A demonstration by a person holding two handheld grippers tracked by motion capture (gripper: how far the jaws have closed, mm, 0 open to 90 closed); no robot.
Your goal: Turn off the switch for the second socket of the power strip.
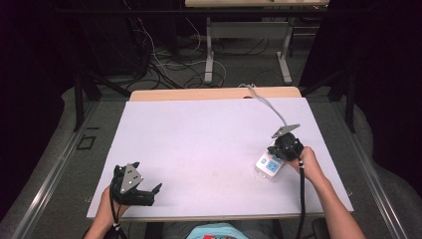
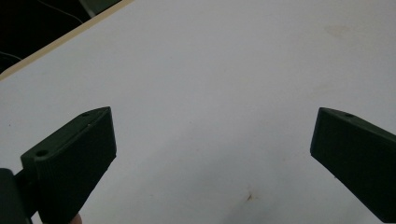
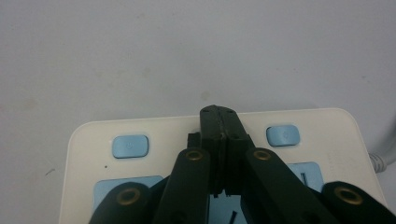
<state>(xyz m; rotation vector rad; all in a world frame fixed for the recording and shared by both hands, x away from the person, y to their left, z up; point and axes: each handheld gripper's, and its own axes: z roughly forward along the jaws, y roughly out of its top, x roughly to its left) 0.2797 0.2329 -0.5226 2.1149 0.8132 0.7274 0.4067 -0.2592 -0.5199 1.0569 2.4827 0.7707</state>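
Your right tongs (image 3: 218,122), pressed closed, rest over the white plastic power strip with pale blue buttons (image 1: 269,166) near the desk's (image 1: 199,144) right edge. Press straight down, gently. Left tongs (image 2: 212,154) gape open, holding nothing.

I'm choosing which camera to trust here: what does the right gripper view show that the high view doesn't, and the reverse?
The right gripper view alone shows the power strip's two blue buttons and the right gripper's jaws pressed together above it. The high view alone shows the left gripper, open, apart near the table's front-left corner, and the strip's cord running to the far edge. Both show the strip, the right gripper and the white tabletop.
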